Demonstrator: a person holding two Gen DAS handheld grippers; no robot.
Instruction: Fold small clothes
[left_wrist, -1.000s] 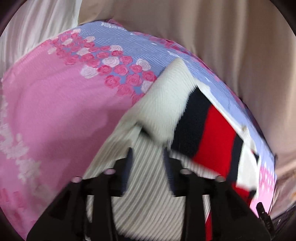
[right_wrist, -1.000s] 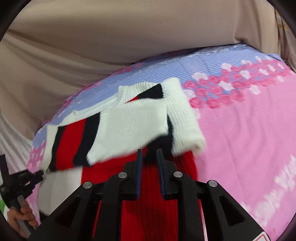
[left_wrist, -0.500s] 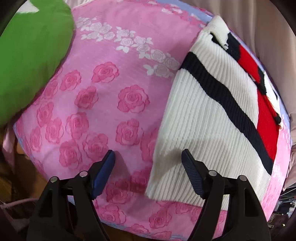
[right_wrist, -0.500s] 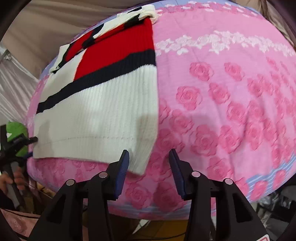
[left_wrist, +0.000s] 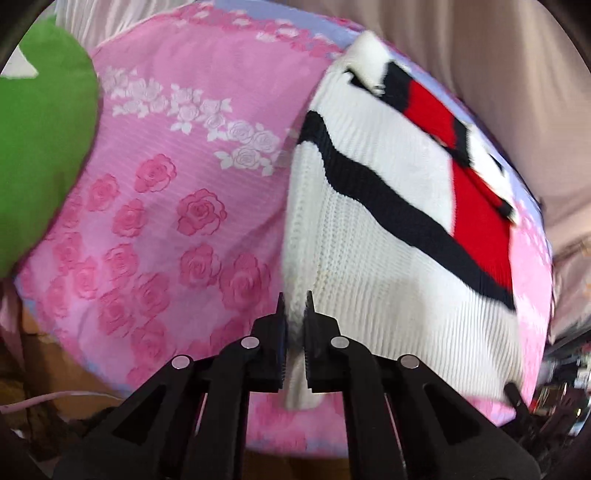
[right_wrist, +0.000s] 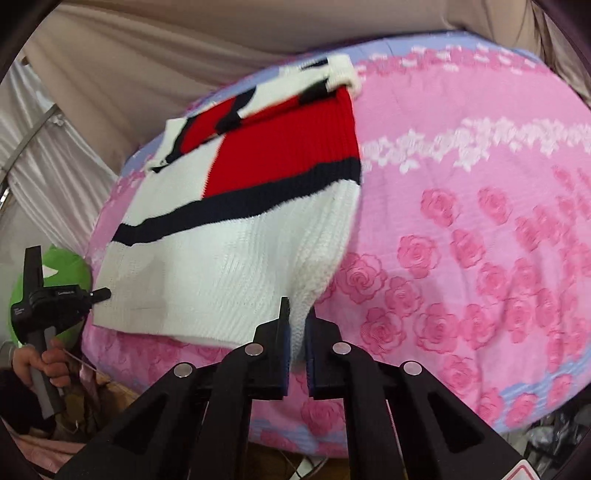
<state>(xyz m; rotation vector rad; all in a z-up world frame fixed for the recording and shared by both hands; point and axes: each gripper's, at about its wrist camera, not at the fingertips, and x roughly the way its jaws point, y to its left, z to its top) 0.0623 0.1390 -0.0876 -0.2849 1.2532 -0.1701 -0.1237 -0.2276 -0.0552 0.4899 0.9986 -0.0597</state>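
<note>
The little knit sweater (left_wrist: 388, 229) lies flat on the pink rose bedspread (left_wrist: 166, 221), sleeves already tucked in, hem towards the near edge. The left gripper (left_wrist: 294, 306) has just snapped closed on one hem corner and the right gripper (right_wrist: 298, 314) on the other, white knit pinched in both. I'd say lift both corners together, keep the hem taut, and carry it evenly up to the collar. The green cushion (left_wrist: 40, 140) is well clear.

White knit sweater (left_wrist: 369, 229) with navy stripe and red block lies folded, hem corners lifted.
</note>
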